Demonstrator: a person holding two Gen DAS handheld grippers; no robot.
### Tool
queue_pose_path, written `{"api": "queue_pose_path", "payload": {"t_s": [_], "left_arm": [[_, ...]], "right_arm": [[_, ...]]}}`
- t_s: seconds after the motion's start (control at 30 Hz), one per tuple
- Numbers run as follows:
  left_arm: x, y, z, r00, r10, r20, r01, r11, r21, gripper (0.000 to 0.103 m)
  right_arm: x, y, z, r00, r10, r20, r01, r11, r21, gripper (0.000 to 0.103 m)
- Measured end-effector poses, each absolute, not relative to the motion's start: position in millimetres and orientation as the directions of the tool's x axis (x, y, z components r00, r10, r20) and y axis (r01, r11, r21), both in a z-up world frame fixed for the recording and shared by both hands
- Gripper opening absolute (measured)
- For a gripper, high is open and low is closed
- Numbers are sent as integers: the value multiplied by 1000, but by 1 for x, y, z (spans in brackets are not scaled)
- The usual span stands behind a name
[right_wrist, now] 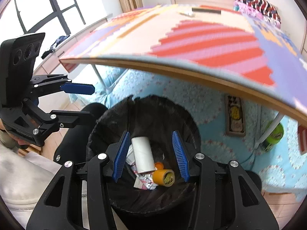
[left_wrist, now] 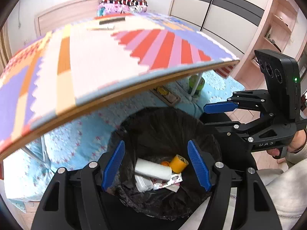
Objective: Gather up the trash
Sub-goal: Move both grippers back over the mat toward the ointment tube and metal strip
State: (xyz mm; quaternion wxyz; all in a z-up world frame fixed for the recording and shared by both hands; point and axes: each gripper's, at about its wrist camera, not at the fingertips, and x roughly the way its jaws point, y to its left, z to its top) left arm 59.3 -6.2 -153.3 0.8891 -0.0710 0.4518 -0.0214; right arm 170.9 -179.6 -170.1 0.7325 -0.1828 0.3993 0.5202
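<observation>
We hang over the black-lined round trash bin [left_wrist: 168,126] beneath the patterned foam-topped wooden table's edge [left_wrist: 119,94], beside blue bedding, with left gripper [left_wrist: 156,165] and right gripper [right_wrist: 151,154] jaws spread, empty, above the binned white roll [right_wrist: 143,154] and orange bottle [left_wrist: 178,163].

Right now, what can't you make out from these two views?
- Small items on the table: blurred in both views.
- Trash beneath the white roll: hidden in the bin.
- Green container: partly behind a table leg.
- Floor beside bin: blocked by grippers.
</observation>
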Motion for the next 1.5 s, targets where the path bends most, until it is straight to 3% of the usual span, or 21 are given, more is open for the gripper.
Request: {"api": "queue_pose_path", "payload": {"t_s": [0.7,1.07,1.5], "left_arm": [[107,17,-71,709,-14,-705,5,1000,-15,65],[167,62,-57,718,12,-696,-54,998,-39,65],[254,102,-76,680,38,-732,-141,987,-79,65]], "right_arm": [[214,-162,-96,278,671,-687,-919,394,12,46],[273,-122,-71,317,670,-671,-923,379,-58,46],[352,-63,-71,359,636,-683,-907,411,-93,46]]}}
